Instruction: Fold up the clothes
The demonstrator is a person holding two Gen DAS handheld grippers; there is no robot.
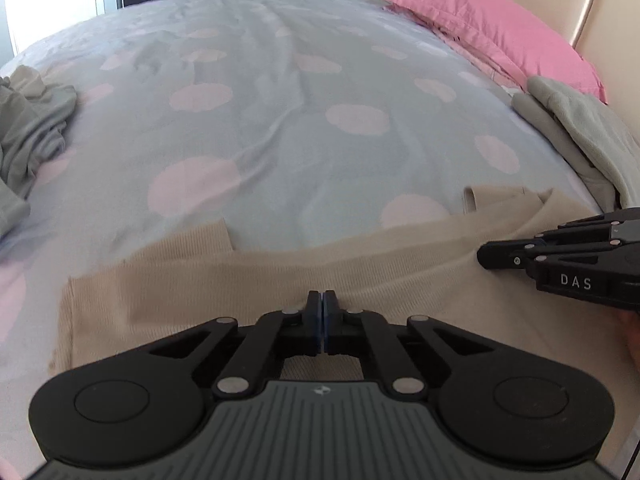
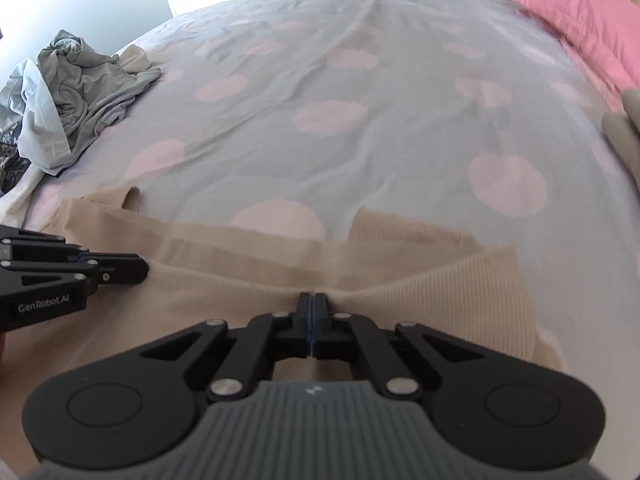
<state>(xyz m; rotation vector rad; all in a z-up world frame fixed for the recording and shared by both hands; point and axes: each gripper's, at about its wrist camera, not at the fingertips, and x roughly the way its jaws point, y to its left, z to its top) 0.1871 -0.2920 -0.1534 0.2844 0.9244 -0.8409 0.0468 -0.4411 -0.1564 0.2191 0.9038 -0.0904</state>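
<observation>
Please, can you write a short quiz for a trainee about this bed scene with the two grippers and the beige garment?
1. True or false: the left gripper has its fingers closed.
2. What lies under the right gripper? A) beige garment B) pink pillow C) grey clothes pile
3. Fill in: the bedspread is grey with pink ____.

Key: 1 true; 2 A; 3 dots.

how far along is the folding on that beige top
Early. The beige top lies spread near the bed's edge, one part already turned over. Both grippers, left and right, look shut on its fabric. The grey pile of clothes is still unfolded.
</observation>
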